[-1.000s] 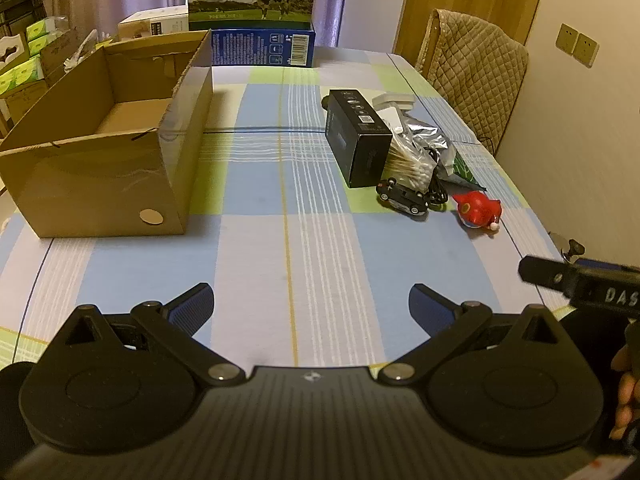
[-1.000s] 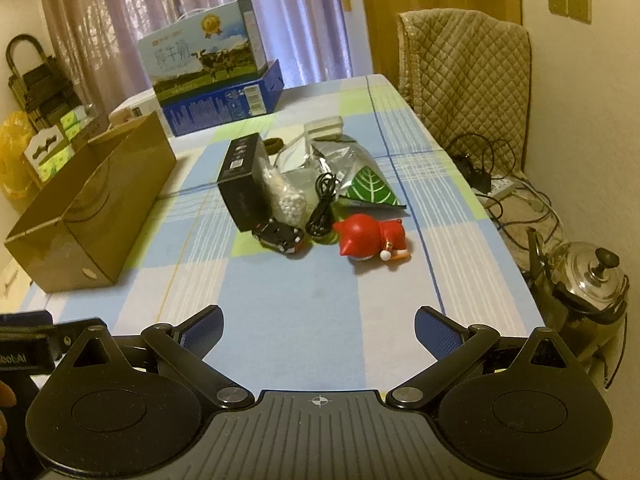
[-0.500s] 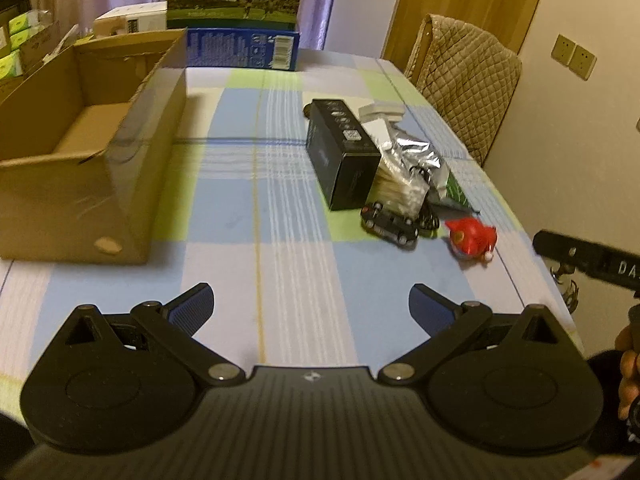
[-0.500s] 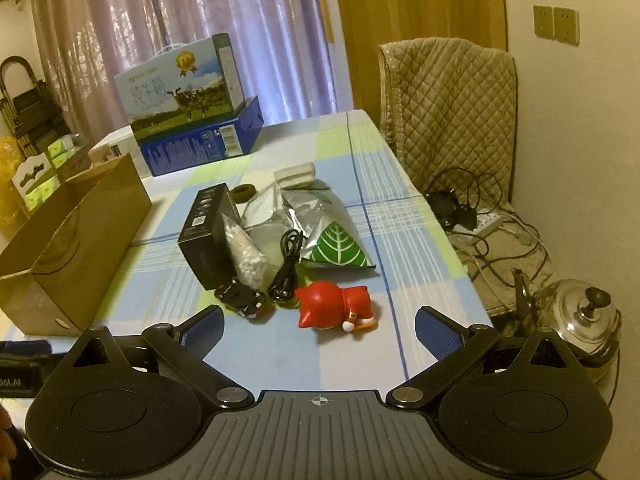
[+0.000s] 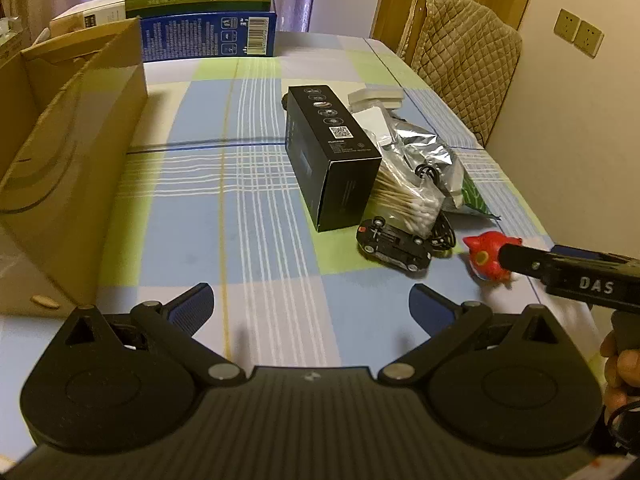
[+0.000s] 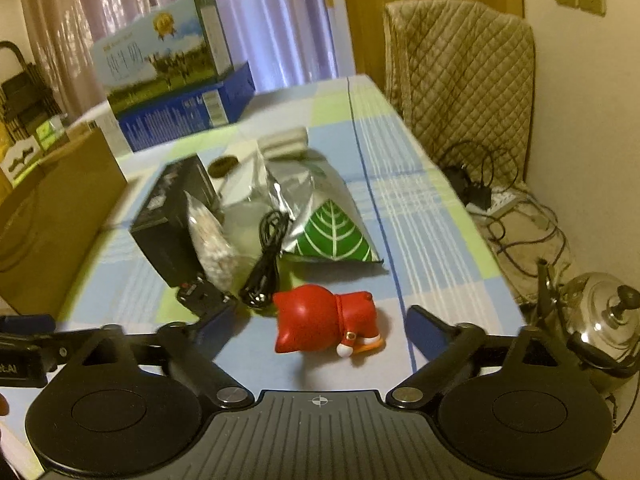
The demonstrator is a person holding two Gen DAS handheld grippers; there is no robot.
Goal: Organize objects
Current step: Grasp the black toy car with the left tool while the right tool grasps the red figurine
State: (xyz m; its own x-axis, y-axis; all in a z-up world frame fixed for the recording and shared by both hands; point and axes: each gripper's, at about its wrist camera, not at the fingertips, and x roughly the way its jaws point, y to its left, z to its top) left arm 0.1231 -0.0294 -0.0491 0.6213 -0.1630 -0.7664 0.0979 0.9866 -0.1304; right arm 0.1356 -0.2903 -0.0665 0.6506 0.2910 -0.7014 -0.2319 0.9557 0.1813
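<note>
A red cat figurine (image 6: 320,322) lies on its side on the checked tablecloth, just ahead of my open right gripper (image 6: 322,334) and between the lines of its fingers. Behind it lie a black cable (image 6: 266,256), a toy car (image 5: 394,244), a bag of cotton swabs (image 5: 404,196), a black box (image 5: 332,152) and a silver pouch with a green leaf (image 6: 328,224). My left gripper (image 5: 312,310) hangs open over bare cloth, well short of the pile. An open cardboard box (image 5: 68,148) stands at the left. The figurine (image 5: 486,258) is partly hidden by the right gripper's finger in the left wrist view.
A milk carton case (image 6: 168,68) stands at the table's far end. A chair with a quilted cover (image 6: 460,76) is at the right side. Off the table's right edge, cables and a metal kettle (image 6: 600,316) sit on the floor. A hand (image 5: 622,376) holds the right gripper.
The right gripper has moved forward and down until the red figurine sits just before its fingers. The left gripper has drifted forward and right toward the pile. Both stay open.
</note>
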